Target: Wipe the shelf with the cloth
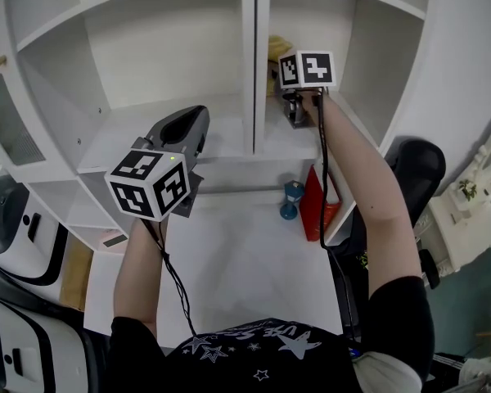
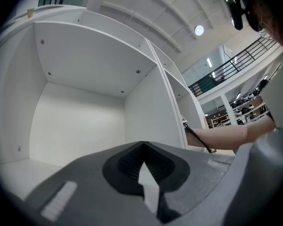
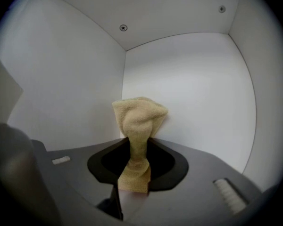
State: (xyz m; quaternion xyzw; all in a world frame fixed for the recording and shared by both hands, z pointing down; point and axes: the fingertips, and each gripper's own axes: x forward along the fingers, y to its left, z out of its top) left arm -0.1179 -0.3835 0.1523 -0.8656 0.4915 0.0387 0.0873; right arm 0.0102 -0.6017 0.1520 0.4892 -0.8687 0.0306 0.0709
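- The right gripper (image 3: 134, 150) is clamped on a beige terry cloth (image 3: 138, 119), which is pinched into a narrow strip between the two jaws.
- The right arm is stretched forward, and the gripper is held inside the right compartment of the white shelf unit (image 1: 249, 64).
- The cloth's long axis runs along the jaws and points away from the gripper towards the compartment's back wall.
- The cloth's bunched free end flares out just beyond the jaw tips; whether it touches the wall cannot be told.
- In the head view, the cloth (image 1: 278, 49) is seen past the right gripper (image 1: 295, 110), deeper in the compartment.
- The left gripper (image 2: 142, 149) is closed, its jaw tips are met, and nothing is held between them.
- The left forearm is raised, and the left gripper (image 1: 188, 128) is pointed into the left compartment, above its board.
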